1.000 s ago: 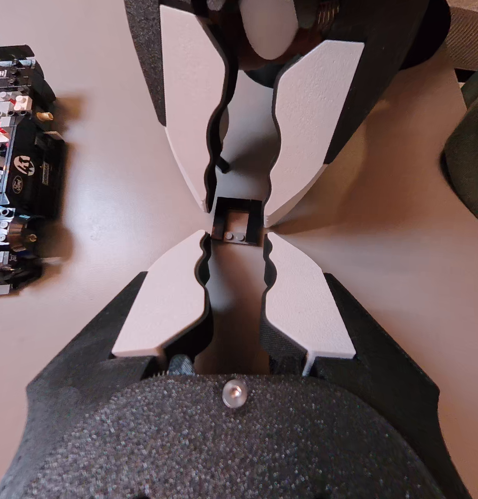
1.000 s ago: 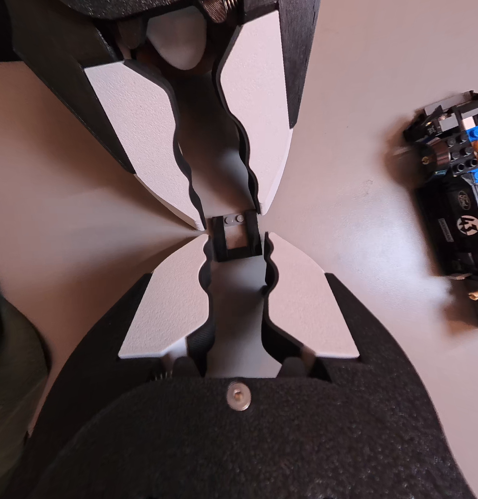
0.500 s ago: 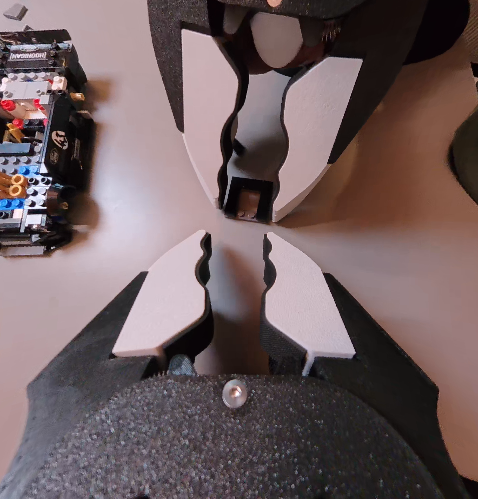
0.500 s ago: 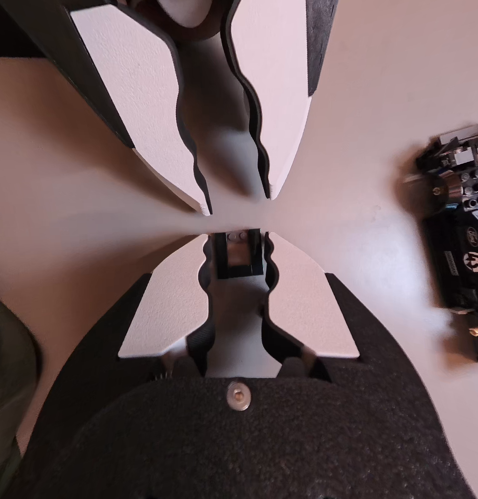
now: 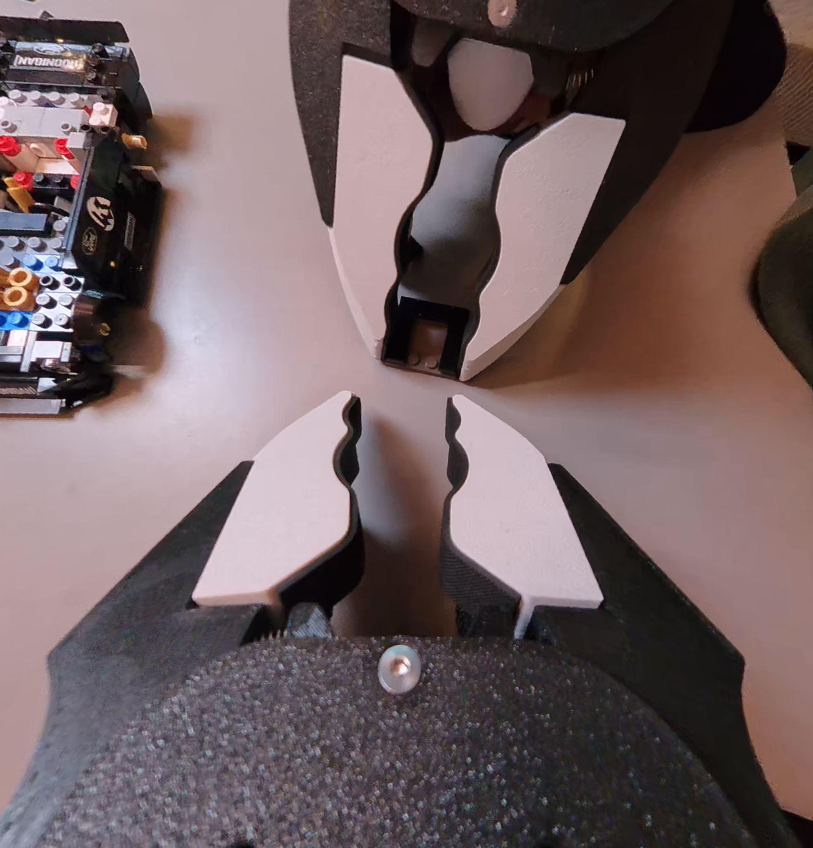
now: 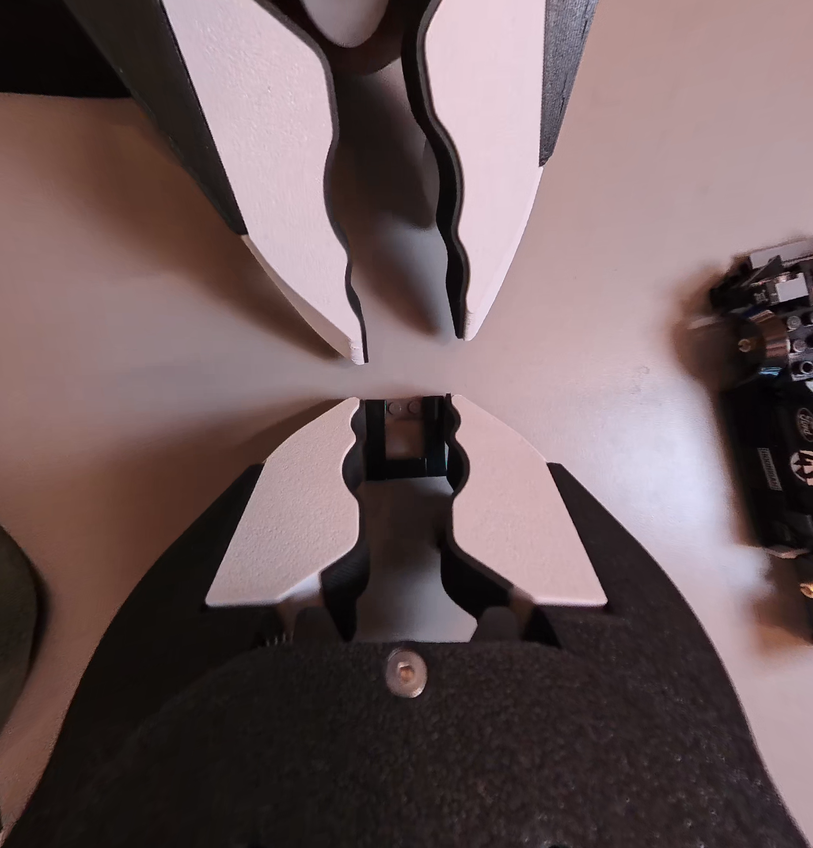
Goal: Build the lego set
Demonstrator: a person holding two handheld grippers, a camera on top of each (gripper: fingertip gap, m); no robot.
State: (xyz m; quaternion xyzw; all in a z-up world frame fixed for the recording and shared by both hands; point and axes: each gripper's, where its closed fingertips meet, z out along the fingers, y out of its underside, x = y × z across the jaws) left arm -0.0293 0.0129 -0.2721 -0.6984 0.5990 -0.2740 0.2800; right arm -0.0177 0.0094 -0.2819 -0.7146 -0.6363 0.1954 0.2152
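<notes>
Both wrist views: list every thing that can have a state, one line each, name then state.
Left gripper: open, empty, above the table.
Right gripper: shut on the black frame piece.
Black frame piece: clamped between the right gripper's fingers, off the table, clear of the left gripper.
Lego car: partly built, top open with studs exposed, resting on the table, untouched.
Table: bare between the car and the grippers.
</notes>
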